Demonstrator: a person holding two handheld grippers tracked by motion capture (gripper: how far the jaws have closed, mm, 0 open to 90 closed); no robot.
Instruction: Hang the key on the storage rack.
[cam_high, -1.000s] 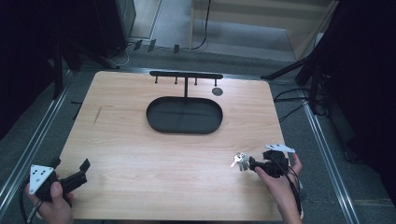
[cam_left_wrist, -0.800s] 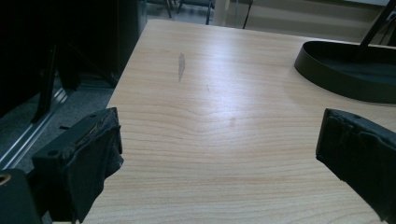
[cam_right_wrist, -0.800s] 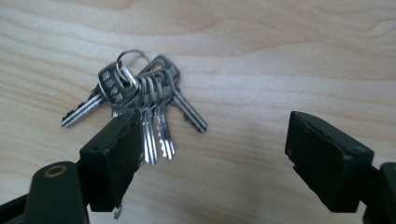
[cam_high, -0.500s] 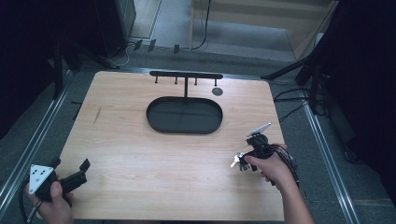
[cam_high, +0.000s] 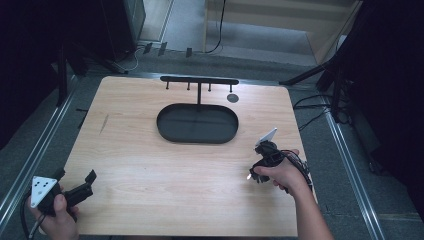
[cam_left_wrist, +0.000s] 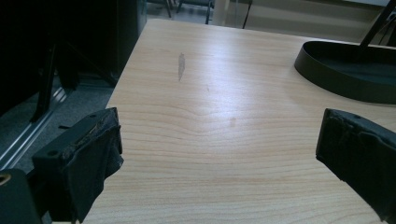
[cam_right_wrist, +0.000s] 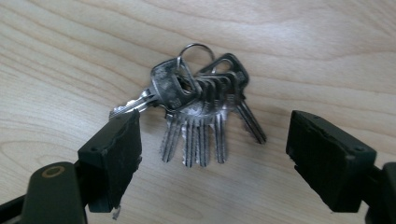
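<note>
Silver keys (cam_right_wrist: 201, 112), perhaps six, fan from one ring between the right gripper's (cam_right_wrist: 212, 154) parted jaws.

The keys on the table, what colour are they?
Silver keys, shiny metal; clearest in the right gripper view.

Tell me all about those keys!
The keys are a bunch of silvery metal ones, worn and shiny, joined on a thin ring at the top. They lie flat on the wooden table, fanned out, blades mostly toward the camera, one sticking out sideways. The right tool is open with a jaw on each side; the left jaw's tip is right at that sideways key.
</note>
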